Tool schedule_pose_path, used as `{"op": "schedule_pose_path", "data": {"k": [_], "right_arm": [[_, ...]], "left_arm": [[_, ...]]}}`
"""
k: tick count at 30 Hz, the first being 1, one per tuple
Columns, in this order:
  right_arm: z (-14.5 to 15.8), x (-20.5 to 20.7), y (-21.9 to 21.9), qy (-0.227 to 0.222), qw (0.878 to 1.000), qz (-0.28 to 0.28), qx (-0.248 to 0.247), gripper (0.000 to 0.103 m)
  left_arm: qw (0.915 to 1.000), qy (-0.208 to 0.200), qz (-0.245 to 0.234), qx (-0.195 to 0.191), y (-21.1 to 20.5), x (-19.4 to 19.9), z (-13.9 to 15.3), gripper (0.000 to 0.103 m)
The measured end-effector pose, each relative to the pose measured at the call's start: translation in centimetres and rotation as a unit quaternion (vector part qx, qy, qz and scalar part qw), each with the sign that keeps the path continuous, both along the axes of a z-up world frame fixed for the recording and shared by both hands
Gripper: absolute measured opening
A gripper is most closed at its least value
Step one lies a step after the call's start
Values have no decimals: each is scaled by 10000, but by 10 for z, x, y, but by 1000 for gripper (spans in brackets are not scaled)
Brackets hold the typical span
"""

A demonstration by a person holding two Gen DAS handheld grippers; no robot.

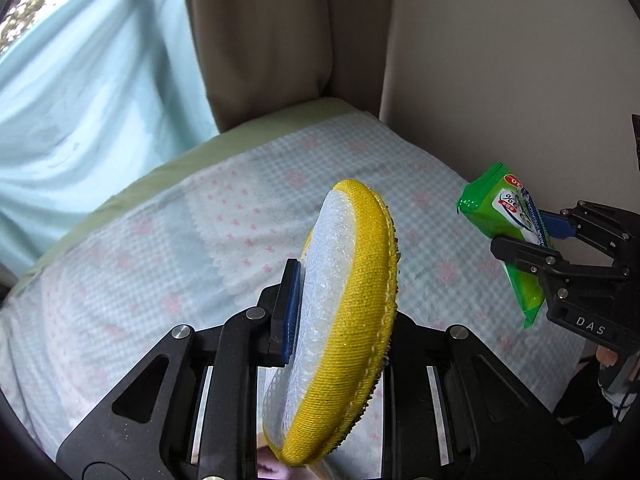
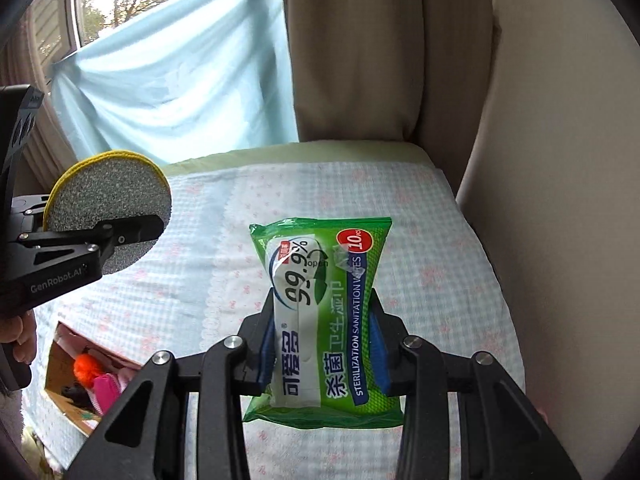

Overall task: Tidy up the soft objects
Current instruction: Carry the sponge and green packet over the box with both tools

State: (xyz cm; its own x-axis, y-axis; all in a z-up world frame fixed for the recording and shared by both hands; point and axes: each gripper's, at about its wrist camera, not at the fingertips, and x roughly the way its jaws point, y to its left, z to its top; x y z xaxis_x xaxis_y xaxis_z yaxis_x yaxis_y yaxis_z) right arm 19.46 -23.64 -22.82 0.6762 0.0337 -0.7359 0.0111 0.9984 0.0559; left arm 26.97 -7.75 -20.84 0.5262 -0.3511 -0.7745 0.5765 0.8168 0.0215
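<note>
My left gripper [image 1: 340, 292] is shut on a round yellow-edged scrub pad [image 1: 352, 320], held edge-on above the bed; the pad's grey face shows in the right wrist view [image 2: 108, 212] at the left. My right gripper [image 2: 320, 320] is shut on a green pack of sanitation wipes [image 2: 324, 312], held above the bed. The pack also shows in the left wrist view [image 1: 508, 224] at the right, clamped in the right gripper [image 1: 532, 236].
A bed with a pale blue checked cover [image 2: 420, 216] lies below both grippers. A cardboard box [image 2: 64, 372] holding an orange and a pink soft object sits at the lower left. Beige curtains [image 2: 352, 48] and a blue sheet [image 2: 180, 72] hang behind; a wall stands at the right.
</note>
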Motion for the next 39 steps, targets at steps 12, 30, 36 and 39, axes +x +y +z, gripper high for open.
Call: {"op": "schedule_pose_path", "data": {"k": [12,30,36,39], "right_arm": [[73,-49,130,55,9903,1332,398,36],[-24,-74,304,1534,9791,776,1089,36],[-67,-60,316,1934,9745,597,972,36],[-88,-49,319,2072,9716,590,980,36]], "left_arm": [[9889,31,1486,-70,177,-97,59,17],[9705,1589,1812,-6,348,-127,-63,17],[9632,2048,1740,-15,350,-103,-114,17],[9605,2180,1727,54,350,-94,-132,17]]}}
